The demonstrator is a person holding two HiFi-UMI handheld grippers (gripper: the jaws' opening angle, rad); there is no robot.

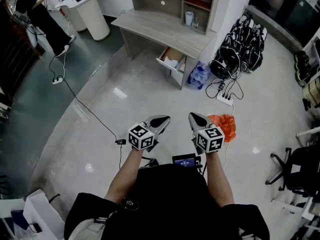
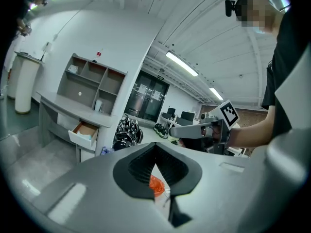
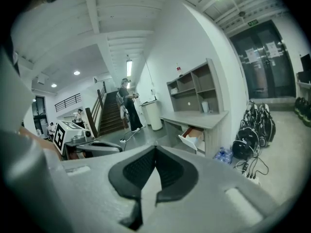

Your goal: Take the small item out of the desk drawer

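The grey desk stands far ahead by a white pillar, with one drawer pulled open at its right end. Pale things lie inside it, too small to make out. Both grippers are held at waist height over the floor, well short of the desk. My left gripper and right gripper point forward side by side, both shut and empty. The left gripper view shows its closed tips and the open drawer far off. In the right gripper view the tips meet too, with the drawer beyond.
An orange bag lies on the floor just right of the grippers. A power strip, a blue bottle pack and dark helmets sit beside the desk. A cable crosses the floor at left. Another person stands at the far left. Office chair at right.
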